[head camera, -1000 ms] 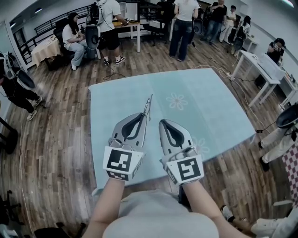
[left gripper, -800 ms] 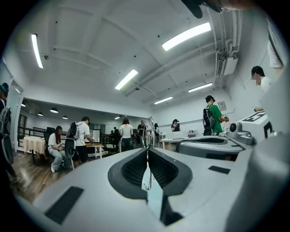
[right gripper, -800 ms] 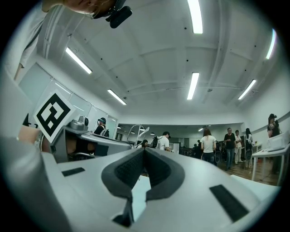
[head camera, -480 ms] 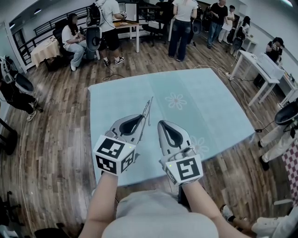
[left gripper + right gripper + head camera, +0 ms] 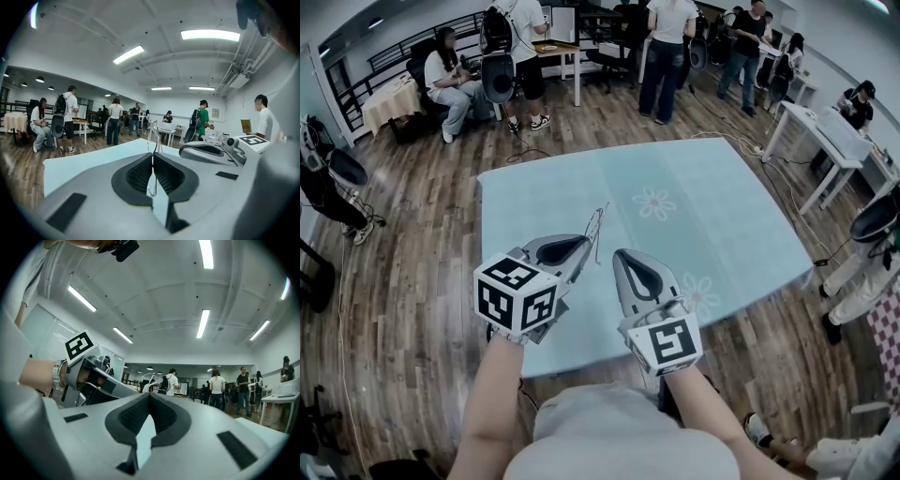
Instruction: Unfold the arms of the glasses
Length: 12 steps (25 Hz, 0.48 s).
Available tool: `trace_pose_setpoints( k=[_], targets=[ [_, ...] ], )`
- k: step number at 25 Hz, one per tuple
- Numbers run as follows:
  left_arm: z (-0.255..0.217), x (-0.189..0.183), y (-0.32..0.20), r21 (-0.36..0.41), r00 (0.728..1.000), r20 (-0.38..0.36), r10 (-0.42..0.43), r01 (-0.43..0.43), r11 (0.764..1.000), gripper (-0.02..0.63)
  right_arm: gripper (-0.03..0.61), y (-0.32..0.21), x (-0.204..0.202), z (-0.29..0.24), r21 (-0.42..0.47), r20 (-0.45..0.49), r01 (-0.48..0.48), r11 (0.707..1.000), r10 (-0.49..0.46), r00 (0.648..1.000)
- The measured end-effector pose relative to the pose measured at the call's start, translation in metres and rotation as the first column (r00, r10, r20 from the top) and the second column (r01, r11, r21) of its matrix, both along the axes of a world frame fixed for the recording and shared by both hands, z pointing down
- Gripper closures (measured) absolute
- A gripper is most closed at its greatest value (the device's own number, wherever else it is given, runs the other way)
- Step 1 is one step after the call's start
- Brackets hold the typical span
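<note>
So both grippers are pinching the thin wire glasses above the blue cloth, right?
Not both. Only the left gripper pinches the thin wire glasses above the blue cloth. The right gripper is shut on nothing, as the right gripper view shows.

Probably a shared lab: white desks, standing people, strip lights.

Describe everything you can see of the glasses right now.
The glasses are a thin, pale metal wire frame, seen nearly edge-on. The left gripper is shut on them. The wire runs between its ribbed dark pads, with a narrow loop sticking out past the tips and a short length trailing behind. They are held up above the light blue cloth and do not rest on it. The right gripper is beside them, not touching. Whether the arms are folded can't be made out.
</note>
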State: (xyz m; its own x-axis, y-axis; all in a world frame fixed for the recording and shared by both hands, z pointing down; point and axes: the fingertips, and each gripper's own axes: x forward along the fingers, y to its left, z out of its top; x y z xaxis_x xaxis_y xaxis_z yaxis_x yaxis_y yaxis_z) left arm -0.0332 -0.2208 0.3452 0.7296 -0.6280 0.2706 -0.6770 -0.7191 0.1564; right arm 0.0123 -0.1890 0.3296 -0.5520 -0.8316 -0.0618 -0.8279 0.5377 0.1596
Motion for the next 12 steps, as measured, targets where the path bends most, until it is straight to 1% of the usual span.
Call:
trace_pose_setpoints(
  k=[3, 6, 10, 11, 12],
  targets=[
    [0.006, 0.004, -0.001, -0.051, 0.999, 0.033, 0.042, -0.041, 0.998, 0.595, 0.57, -0.001, -0.002, 0.012, -0.038, -0.013, 0.003, 0.999, -0.004, 1.0],
    [0.009, 0.006, -0.005, -0.09, 0.995, 0.066, 0.07, -0.063, 0.994, 0.595, 0.569, -0.001, -0.006, 0.02, -0.07, -0.028, 0.013, 0.997, -0.015, 0.999],
    [0.018, 0.002, -0.006, -0.137, 0.995, 0.063, 0.083, -0.073, 0.988, 0.595, 0.563, 0.002, -0.02, 0.041, -0.101, -0.057, 0.06, 0.993, -0.066, 0.996],
    [0.021, 0.0, -0.006, -0.148, 0.995, 0.059, 0.083, -0.074, 0.986, 0.595, 0.54, 0.003, -0.024, 0.049, -0.116, -0.065, 0.071, 0.991, -0.079, 0.995],
    [0.023, -0.001, -0.006, -0.159, 0.995, 0.057, 0.085, -0.075, 0.984, 0.595, 0.493, 0.004, -0.028, 0.055, -0.131, -0.075, 0.08, 0.988, -0.09, 0.993]
  ],
)
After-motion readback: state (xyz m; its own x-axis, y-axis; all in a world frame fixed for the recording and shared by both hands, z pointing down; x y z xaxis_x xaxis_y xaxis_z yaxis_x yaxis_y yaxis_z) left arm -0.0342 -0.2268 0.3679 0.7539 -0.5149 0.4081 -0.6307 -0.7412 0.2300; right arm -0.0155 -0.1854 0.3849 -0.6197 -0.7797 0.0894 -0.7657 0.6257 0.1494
